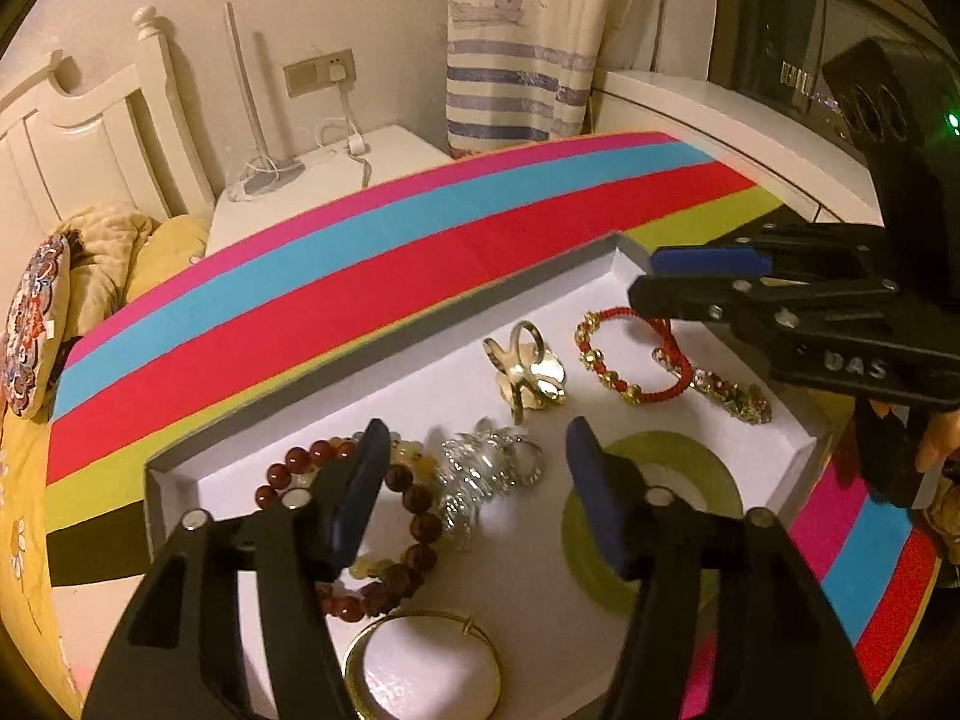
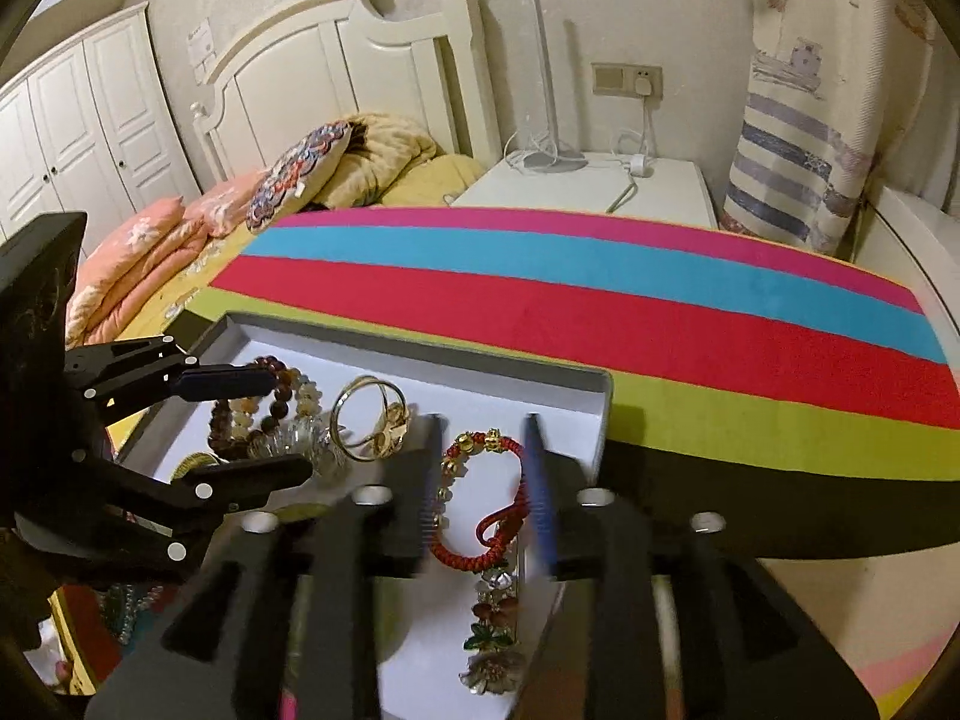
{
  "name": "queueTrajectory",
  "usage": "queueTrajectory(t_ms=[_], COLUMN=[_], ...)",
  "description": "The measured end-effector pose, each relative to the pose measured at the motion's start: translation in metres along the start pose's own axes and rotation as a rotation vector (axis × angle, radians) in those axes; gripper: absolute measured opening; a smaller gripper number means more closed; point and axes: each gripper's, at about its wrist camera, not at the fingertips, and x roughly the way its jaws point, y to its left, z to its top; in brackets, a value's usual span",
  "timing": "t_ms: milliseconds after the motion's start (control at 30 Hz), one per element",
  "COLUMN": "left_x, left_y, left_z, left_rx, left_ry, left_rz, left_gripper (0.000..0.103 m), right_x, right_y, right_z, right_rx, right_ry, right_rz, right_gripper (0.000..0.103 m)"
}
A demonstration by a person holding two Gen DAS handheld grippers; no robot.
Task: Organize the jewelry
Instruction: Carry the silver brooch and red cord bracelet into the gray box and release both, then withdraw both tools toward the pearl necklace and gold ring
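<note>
Two grippers are hanging over the white tray. Left gripper is staying released above the silver bracelet. Right gripper is staying released around the red bracelet, at 6 o'clock.

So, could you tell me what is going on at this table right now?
A person is sorting jewelry in a white tray with two handheld grippers. The left gripper hangs open over the silver bracelet, beside the bead bracelet. The right gripper is open around the red cord bracelet, not gripping it.
</note>
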Motion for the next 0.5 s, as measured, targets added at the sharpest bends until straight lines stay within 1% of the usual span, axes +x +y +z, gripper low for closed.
queueTrajectory(t_ms=[33,200,233,300,367,500], left_x=[-0.003,-0.032,-0.038,-0.052,-0.071,-0.106], left_y=[0.001,0.006,0.008,0.014,0.021,0.033], left_z=[0.0,-0.007,-0.009,-0.015,-0.025,-0.051], left_rx=[-0.005,-0.035,-0.045,-0.071,-0.105,-0.147], left_ry=[-0.007,-0.063,-0.073,-0.092,-0.109,-0.134], left_rz=[0.001,0.043,0.054,0.086,0.139,0.201], left_gripper=[0.063,0.083,0.085,0.093,0.095,0.099], right_x=[-0.004,-0.031,-0.039,-0.05,-0.059,-0.069], right_y=[0.0,0.009,0.013,0.023,0.036,0.073], right_z=[0.0,-0.005,-0.007,-0.011,-0.018,-0.041], right_rx=[0.002,-0.006,-0.012,-0.018,-0.034,-0.096], right_ry=[-0.007,-0.039,-0.048,-0.064,-0.07,-0.06], right_rz=[-0.004,-0.002,0.005,0.023,0.043,0.071], right_gripper=[0.036,0.036,0.036,0.036,0.036,0.036])
